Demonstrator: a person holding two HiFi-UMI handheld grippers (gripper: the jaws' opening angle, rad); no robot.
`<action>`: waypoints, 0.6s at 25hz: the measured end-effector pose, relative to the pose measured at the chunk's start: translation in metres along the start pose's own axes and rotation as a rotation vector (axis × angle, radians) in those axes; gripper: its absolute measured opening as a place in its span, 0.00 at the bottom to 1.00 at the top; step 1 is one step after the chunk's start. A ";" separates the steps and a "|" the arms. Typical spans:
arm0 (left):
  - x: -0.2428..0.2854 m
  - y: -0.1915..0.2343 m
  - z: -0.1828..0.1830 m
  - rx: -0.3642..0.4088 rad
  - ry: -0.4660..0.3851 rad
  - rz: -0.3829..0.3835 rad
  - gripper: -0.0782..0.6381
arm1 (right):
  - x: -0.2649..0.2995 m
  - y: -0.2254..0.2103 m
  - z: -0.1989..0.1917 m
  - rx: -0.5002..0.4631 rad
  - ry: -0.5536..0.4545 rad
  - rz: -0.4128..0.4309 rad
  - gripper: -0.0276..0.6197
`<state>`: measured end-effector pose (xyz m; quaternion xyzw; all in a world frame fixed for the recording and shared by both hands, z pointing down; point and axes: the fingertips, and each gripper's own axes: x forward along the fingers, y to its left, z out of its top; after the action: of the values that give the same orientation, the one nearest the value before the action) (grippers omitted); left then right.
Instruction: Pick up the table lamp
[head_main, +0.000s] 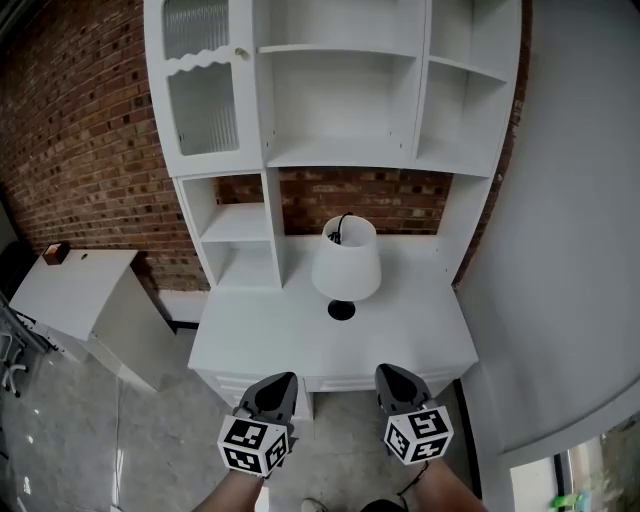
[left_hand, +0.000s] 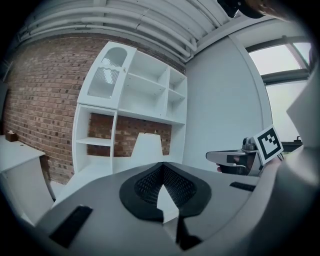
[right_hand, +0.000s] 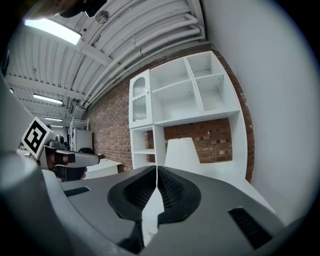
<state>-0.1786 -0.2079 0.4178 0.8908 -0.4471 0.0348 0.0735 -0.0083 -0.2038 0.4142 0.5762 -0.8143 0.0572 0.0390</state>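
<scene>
Your left gripper (head_main: 283, 381), right gripper (head_main: 392, 373): jaws closed, empty, short of the table lamp (head_main: 346, 262). Step, likely: approach. Next: open, reach its stem

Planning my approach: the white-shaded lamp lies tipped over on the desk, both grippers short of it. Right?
No: the lamp stands upright, as the head view shows. It is on the desk, left gripper and right gripper short of it.
</scene>
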 end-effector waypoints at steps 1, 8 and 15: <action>0.002 0.003 0.000 -0.003 0.000 -0.003 0.11 | 0.003 0.001 0.000 0.000 0.000 -0.002 0.09; 0.026 0.011 -0.012 -0.008 0.010 -0.016 0.11 | 0.021 -0.010 -0.007 -0.004 -0.007 -0.012 0.09; 0.069 0.020 -0.027 -0.007 -0.009 0.013 0.11 | 0.061 -0.038 -0.032 0.004 0.006 0.033 0.09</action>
<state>-0.1534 -0.2698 0.4553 0.8878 -0.4531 0.0300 0.0743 0.0072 -0.2686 0.4558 0.5628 -0.8234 0.0609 0.0394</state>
